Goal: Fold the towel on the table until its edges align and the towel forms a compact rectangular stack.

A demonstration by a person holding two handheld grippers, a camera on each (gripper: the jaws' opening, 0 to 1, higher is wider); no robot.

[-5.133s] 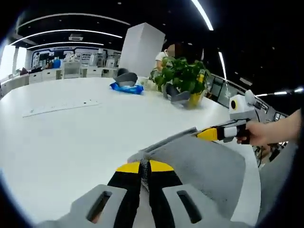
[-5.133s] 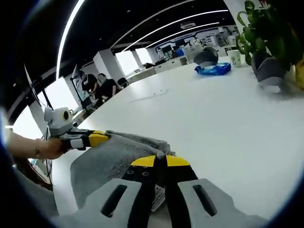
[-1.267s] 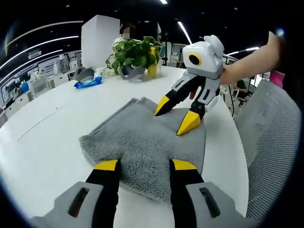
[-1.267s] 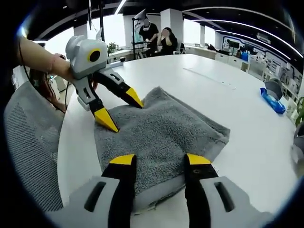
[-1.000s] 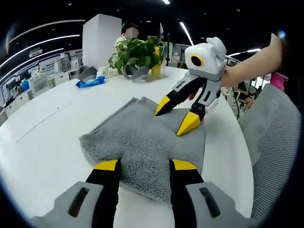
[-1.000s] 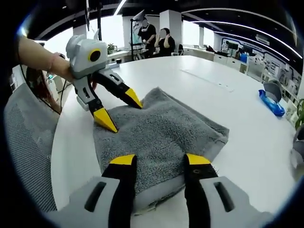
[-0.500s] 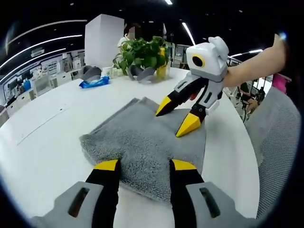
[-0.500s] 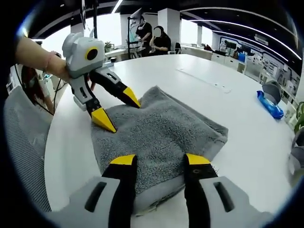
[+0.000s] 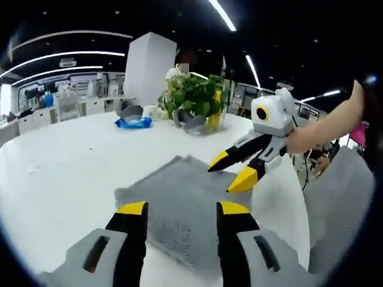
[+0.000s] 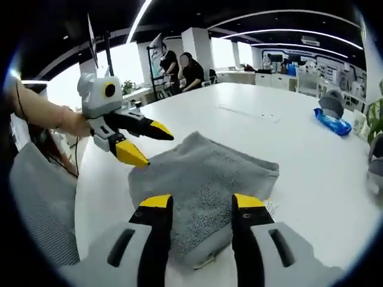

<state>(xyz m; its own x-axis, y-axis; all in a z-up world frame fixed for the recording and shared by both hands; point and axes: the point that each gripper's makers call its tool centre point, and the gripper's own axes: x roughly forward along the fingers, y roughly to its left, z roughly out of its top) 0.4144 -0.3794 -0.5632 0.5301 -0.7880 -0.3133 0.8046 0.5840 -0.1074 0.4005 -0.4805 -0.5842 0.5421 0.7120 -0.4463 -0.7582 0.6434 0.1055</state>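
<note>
A grey towel [image 9: 179, 197] lies folded in a thick, roughly rectangular stack on the white table [image 9: 54, 173]; it shows too in the right gripper view [image 10: 203, 179]. My left gripper [image 9: 181, 209] hovers open above the towel's near edge, nothing between its jaws. My right gripper [image 10: 202, 202] is open as well, raised over the towel's opposite edge. Each gripper appears in the other's view, open and lifted off the cloth: the right one [image 9: 235, 169], the left one [image 10: 145, 142].
A potted green plant [image 9: 194, 98] and a blue packet [image 9: 134, 123] stand at the far side of the table. A grey mesh chair [image 9: 338, 203] is beside the table edge. Two people [image 10: 179, 63] sit in the background.
Both grippers have lifted up and back from the towel, so it looks smaller and farther. The towel itself has stayed folded in place.
</note>
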